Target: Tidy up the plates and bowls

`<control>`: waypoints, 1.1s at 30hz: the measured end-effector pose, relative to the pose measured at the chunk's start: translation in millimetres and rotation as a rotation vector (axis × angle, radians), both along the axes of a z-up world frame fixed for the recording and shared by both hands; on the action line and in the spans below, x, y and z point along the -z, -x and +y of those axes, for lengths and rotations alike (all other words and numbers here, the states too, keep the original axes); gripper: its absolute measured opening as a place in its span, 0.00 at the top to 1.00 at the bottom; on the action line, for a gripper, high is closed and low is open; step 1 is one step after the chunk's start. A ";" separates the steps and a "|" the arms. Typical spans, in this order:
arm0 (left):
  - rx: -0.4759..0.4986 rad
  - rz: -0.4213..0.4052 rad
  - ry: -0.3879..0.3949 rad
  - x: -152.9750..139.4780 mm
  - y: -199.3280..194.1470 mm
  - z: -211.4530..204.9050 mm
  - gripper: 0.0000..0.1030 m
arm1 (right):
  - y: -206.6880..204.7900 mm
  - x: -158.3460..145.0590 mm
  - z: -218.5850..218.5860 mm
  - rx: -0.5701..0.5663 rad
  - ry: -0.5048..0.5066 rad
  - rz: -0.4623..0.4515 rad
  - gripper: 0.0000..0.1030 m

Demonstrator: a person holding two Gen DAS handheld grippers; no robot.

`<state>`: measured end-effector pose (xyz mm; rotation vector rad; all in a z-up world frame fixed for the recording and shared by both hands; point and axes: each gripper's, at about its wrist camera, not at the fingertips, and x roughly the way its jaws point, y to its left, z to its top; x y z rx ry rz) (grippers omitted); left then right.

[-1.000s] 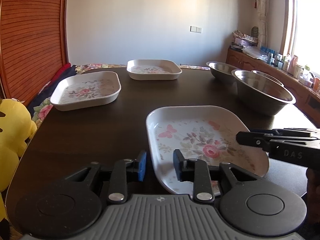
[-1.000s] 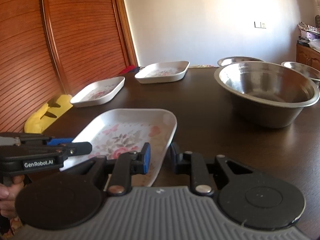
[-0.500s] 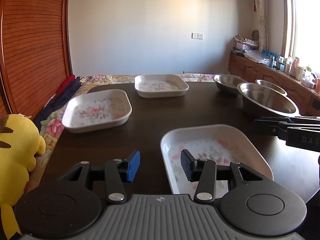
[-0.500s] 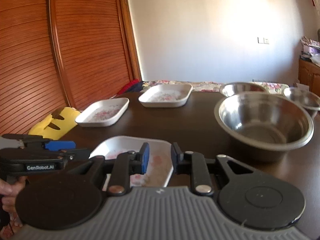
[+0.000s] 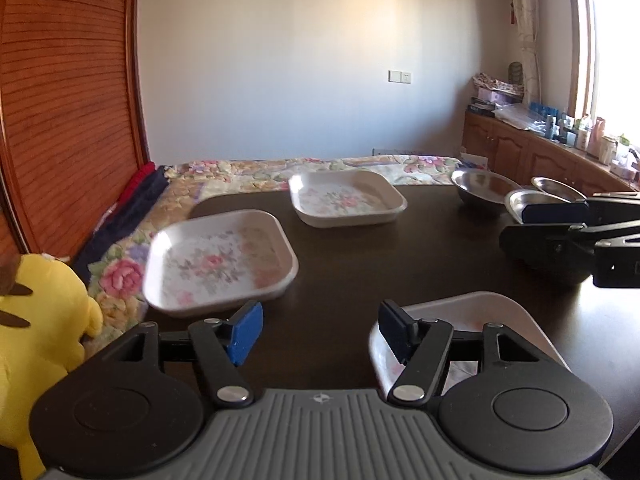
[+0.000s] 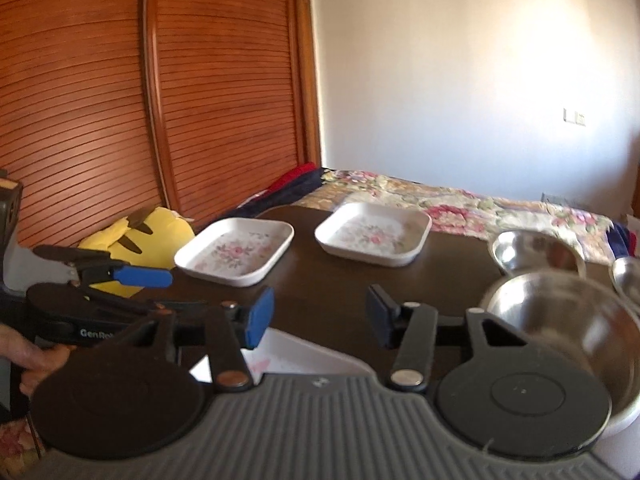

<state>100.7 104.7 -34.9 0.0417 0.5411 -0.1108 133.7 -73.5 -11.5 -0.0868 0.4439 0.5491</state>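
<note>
**Both my tongs open above the near plate**

The near plate [image 5: 480, 304] lies flat at the near edge of the tabletop [image 5: 360, 248], a white rounded-square dish with a pink floral print. Most of it is hidden under my tools, so I cannot tell its long axis.

My left gripper [image 5: 320, 330] hangs over its left rim. Its jaws have just been opening, with nothing pressed between the pads. My right gripper [image 6: 320, 320] has also just been opening and holds nothing. The same plate [image 6: 304, 356] shows below it.

Two more floral plates sit flat, well apart. One [image 5: 220, 260] is by the tabletop's left edge, its sides turned slightly askew to that edge. The other [image 5: 346, 200] is near the far edge, its long side running along that edge.

Three steel bowls cluster toward the right edge. The large bowl [image 6: 560, 320] is nearest and the small bowl [image 6: 536, 252] sits behind it. The third bowl [image 6: 628, 276] is only partly in view.

A yellow plush toy [image 5: 36, 320] sits off the left edge.
</note>
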 end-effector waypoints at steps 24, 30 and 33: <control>-0.083 0.024 -0.006 -3.5 -58.6 89.2 0.34 | -73.7 -10.0 86.8 -0.121 0.060 0.125 0.49; -0.089 0.037 -0.001 1.9 -70.9 101.9 0.34 | -88.5 -4.2 100.9 -0.124 0.066 0.160 0.49; -0.091 0.046 0.005 5.4 -78.6 108.3 0.34 | -100.9 2.5 108.3 -0.117 0.061 0.196 0.49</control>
